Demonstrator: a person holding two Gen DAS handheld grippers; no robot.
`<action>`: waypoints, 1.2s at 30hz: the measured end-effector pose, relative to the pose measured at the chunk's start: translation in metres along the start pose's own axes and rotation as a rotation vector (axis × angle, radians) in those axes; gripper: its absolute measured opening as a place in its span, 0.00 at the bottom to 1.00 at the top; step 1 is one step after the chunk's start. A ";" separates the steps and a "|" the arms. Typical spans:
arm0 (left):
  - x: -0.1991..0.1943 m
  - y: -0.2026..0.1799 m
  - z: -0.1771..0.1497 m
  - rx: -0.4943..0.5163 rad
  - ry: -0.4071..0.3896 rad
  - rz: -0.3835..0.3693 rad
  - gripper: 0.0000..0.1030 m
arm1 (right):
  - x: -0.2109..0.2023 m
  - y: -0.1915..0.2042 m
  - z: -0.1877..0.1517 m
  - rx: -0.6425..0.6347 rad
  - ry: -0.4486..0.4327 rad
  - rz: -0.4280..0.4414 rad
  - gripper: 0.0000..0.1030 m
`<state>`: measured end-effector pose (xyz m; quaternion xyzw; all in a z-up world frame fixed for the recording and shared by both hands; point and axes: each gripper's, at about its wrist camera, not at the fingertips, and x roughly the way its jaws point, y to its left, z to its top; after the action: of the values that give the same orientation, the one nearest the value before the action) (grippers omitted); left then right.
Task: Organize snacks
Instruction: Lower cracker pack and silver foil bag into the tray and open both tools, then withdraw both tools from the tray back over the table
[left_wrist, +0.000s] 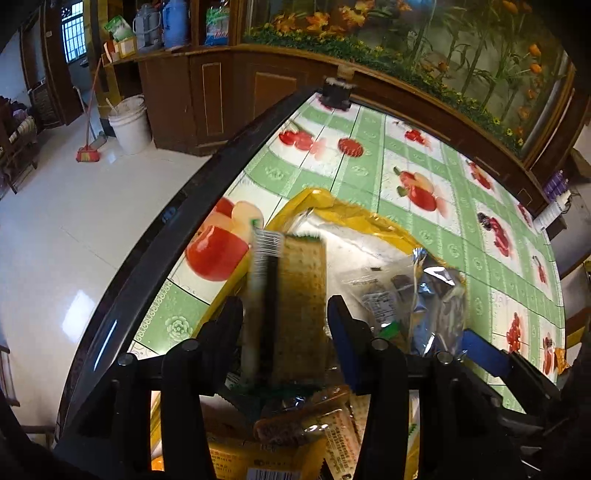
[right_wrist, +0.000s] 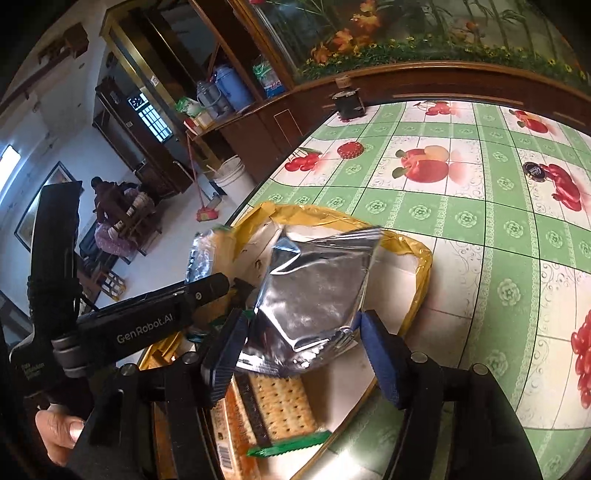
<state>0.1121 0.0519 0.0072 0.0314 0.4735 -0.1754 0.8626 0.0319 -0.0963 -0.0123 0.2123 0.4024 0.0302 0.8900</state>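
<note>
An open cardboard box (left_wrist: 351, 216) (right_wrist: 421, 258) edged with yellow tape stands on the fruit-print tablecloth near the table's left edge. My left gripper (left_wrist: 284, 328) is shut on a cracker packet (left_wrist: 301, 299) with green ends, held upright over the box. From the right wrist, that packet's silver end (right_wrist: 202, 254) shows above one left finger (right_wrist: 207, 286). My right gripper (right_wrist: 303, 350) is shut on a crumpled silver foil packet (right_wrist: 314, 291) (left_wrist: 439, 302) above the box. Beneath it another cracker packet (right_wrist: 280, 402) lies inside. Several wrapped snacks (left_wrist: 295, 424) fill the near part.
A small black object (left_wrist: 336, 92) (right_wrist: 349, 105) sits at the table's far edge and a dark round cap (right_wrist: 533, 170) lies to the right. The table's dark rim (left_wrist: 147, 258) drops to white floor with a bucket (left_wrist: 129, 122) and broom. A hand (right_wrist: 59, 432) grips a handle.
</note>
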 end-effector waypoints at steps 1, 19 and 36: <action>-0.006 -0.002 0.000 0.009 -0.020 0.008 0.49 | -0.002 -0.001 -0.001 0.003 -0.001 0.000 0.64; -0.049 -0.067 -0.044 0.102 -0.044 -0.119 0.64 | -0.112 -0.068 -0.078 0.108 -0.096 -0.108 0.67; -0.058 -0.227 -0.106 0.411 0.021 -0.251 0.64 | -0.259 -0.230 -0.131 0.380 -0.318 -0.488 0.74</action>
<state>-0.0771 -0.1213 0.0224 0.1489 0.4371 -0.3733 0.8046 -0.2652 -0.3168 0.0006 0.2736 0.2961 -0.2924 0.8672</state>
